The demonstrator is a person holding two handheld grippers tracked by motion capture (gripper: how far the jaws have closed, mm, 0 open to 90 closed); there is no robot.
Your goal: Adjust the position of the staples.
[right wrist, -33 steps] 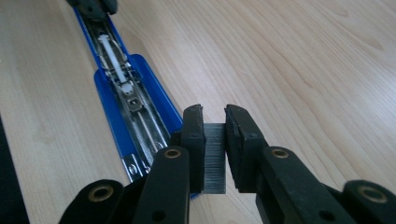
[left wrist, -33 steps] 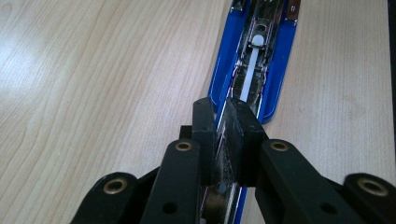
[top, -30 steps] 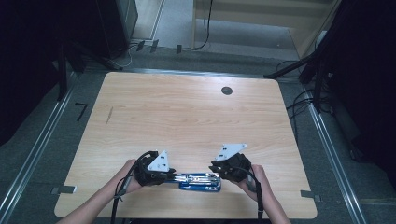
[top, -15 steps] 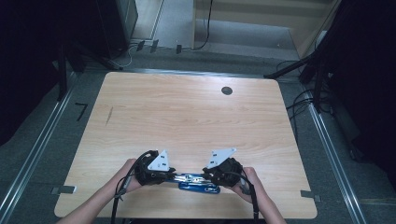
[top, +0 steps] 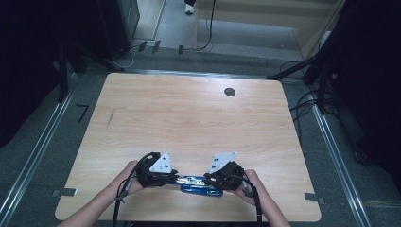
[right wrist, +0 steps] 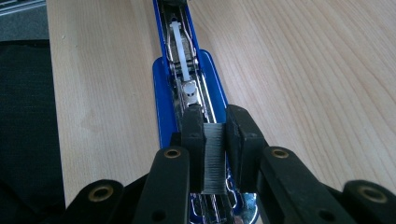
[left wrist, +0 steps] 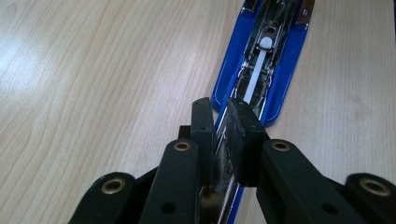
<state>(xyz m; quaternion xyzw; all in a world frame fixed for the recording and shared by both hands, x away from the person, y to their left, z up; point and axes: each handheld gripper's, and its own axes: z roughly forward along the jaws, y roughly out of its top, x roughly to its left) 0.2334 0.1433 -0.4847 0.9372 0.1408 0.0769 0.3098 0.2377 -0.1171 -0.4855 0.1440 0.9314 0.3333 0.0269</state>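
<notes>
My left gripper [left wrist: 218, 135] clamped the opened blue stapler's [top: 201, 184] metal arm at the table's [top: 189, 118] near edge. My right gripper [right wrist: 215, 140] pinched a strip of staples [right wrist: 214, 158] above its open channel; next, I judged, lowering it in squarely.

The wooden table [top: 189, 118] fills the middle of the high view, its pale grain running left to right. Near its far edge, at about one o'clock from the centre, sits a small dark round grommet [top: 230, 91]. At about nine o'clock a short dark mark [top: 110, 117] streaks the wood. Metal rails [top: 38, 151] run along the grey floor at the table's left and right sides. Black cables [top: 302, 101] lie on the floor at three o'clock, and others trail at twelve o'clock beyond the table.
</notes>
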